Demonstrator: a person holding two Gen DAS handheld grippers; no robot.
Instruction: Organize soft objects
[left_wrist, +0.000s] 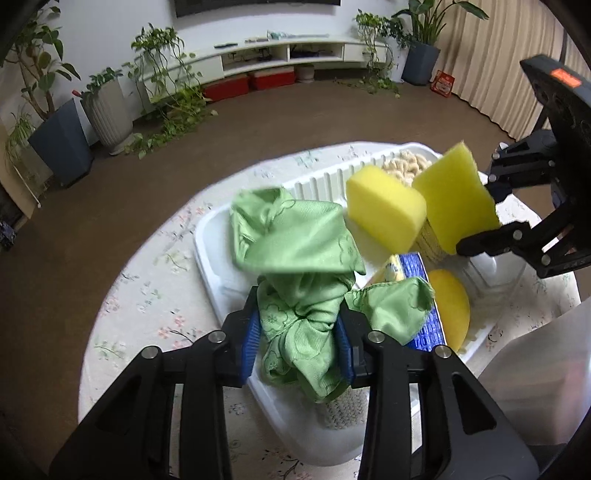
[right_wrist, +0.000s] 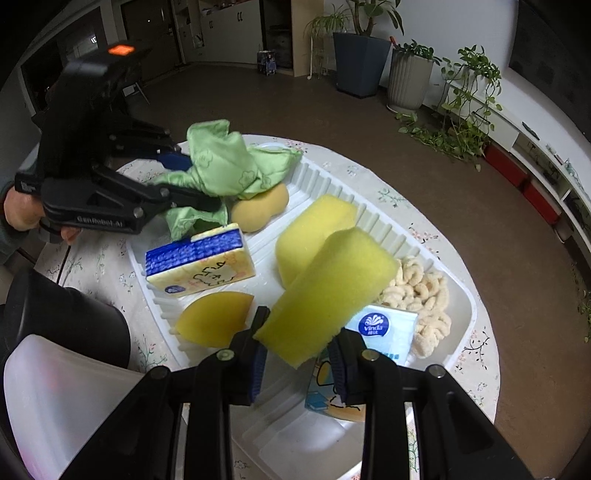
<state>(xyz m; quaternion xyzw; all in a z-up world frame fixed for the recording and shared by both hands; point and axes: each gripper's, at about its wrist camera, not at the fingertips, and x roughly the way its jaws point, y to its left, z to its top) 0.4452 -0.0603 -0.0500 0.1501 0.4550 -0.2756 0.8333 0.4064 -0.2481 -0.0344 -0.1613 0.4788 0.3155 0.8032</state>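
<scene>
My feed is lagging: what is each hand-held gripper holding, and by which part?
Left hand-held gripper: green cloth, pinched at a bunched middle fold. Right hand-held gripper: yellow sponge, gripped at its near end.

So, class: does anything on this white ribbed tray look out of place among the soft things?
Yes: a heap of pale puffed snack rings lies loose in the white ribbed tray beside the rectangular yellow sponge, food rather than soft goods.

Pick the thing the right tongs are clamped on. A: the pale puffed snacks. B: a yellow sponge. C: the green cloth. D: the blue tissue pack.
B: in the right wrist view the right tongs pinch the near end of a yellow sponge, while the left tongs hold the green cloth over the white tray.
</scene>
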